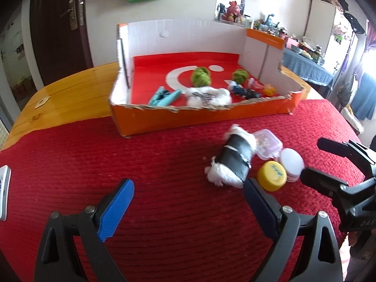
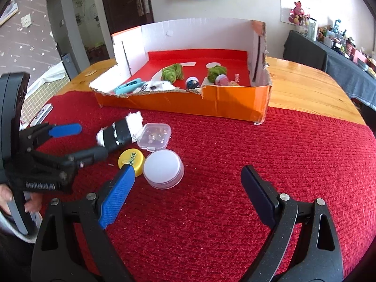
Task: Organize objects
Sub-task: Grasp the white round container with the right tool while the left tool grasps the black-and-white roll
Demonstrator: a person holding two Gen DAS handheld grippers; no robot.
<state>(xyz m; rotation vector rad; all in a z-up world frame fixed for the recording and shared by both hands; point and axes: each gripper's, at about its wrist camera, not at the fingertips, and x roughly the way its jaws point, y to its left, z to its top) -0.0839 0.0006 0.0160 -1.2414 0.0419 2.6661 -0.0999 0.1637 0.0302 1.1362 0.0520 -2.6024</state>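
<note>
The left gripper [image 1: 189, 189] hangs over a red cloth [image 1: 141, 211] with its blue-padded fingers [image 1: 116, 208] spread wide and nothing between them, as does the right gripper [image 2: 188, 183], which also shows at the right edge of the left wrist view. Just ahead of the 2 grippers sits a cluster of 4 loose items: a black roll [image 2: 118, 135] with white tufts at both ends, a clear box [image 2: 156, 136] touching it, a yellow cap [image 2: 131, 161] and a white disc [image 2: 163, 168] beside the cap. The right gripper's blue finger overlaps the cap in its own view; contact cannot be told. Beyond them, an orange box [image 1: 199, 122] with a torn front wall stands partly on the cloth and partly on a wooden table [image 2: 303, 87]. Inside lie 2 green balls [image 1: 201, 76], a teal clip [image 1: 164, 96], a white fluffy piece [image 1: 208, 96] and small figures.
</note>
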